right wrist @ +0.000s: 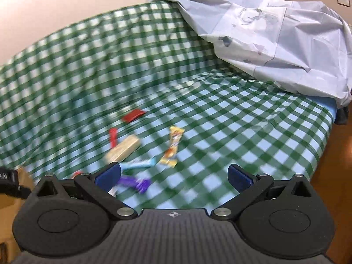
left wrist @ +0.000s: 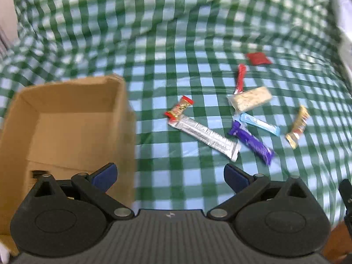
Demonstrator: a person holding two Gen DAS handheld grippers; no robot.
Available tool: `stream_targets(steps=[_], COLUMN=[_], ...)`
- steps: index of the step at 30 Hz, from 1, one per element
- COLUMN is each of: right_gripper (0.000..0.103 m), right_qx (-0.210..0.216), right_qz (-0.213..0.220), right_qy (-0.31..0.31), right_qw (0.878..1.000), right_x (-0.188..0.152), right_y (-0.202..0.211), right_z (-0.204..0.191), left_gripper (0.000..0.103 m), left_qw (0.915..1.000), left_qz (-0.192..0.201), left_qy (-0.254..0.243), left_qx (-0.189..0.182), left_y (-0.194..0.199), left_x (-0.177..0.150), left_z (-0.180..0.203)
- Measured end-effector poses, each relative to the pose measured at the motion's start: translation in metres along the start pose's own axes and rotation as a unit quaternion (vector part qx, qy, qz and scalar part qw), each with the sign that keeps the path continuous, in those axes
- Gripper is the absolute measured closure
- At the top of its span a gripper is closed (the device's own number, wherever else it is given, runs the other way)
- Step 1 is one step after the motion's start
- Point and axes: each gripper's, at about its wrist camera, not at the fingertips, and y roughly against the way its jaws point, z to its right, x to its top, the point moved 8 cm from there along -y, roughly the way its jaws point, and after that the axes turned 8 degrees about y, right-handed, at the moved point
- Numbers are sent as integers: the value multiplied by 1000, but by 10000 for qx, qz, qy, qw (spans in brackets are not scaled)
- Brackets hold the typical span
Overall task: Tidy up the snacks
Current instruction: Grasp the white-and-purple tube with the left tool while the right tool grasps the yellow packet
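Several wrapped snacks lie scattered on the green checked cloth (left wrist: 176, 44): a silver bar (left wrist: 204, 136), a small red-ended candy (left wrist: 179, 109), a purple bar (left wrist: 253, 142), a light blue bar (left wrist: 259, 124), a pale cereal bar (left wrist: 249, 99), a red stick (left wrist: 240, 78), a red packet (left wrist: 258, 58) and a gold wrapper (left wrist: 298, 126). An open cardboard box (left wrist: 66, 127) stands at the left. My left gripper (left wrist: 170, 176) is open, above the box's right wall. My right gripper (right wrist: 173, 176) is open with nothing in it; the purple bar (right wrist: 134, 182) lies by its left finger.
A crumpled pale sheet (right wrist: 275, 33) covers the table's far right. The table edge (right wrist: 325, 140) drops to a wooden floor on the right. The cloth rises in folds behind the snacks. The right wrist view is motion-blurred.
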Motion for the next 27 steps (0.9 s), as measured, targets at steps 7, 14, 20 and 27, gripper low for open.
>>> stream_targets(steps=[7,14,20,27], right_gripper=[1,1,0,0], right_qx=[147,180,12,-30], right_qz=[-524,-688,-1085,-914], right_qy=[-233,72,495,899], right_qw=[9982,9974,9929,9917], right_x=[14,11,-12,-20], right_y=[-124,-210,-263,-262], right_z=[-19,-27,-31,-36], left_gripper=[0,0,0,0], left_qw=[9925,9874,9890,9889], left_qz=[-784,-1081,-979,-976], left_qy=[925,1096,1041,1043], left_qx=[131,376,377,408], left_y=[-119,-187,-198,-197], left_x=[29,45,42,41], left_z=[24,38,40,40])
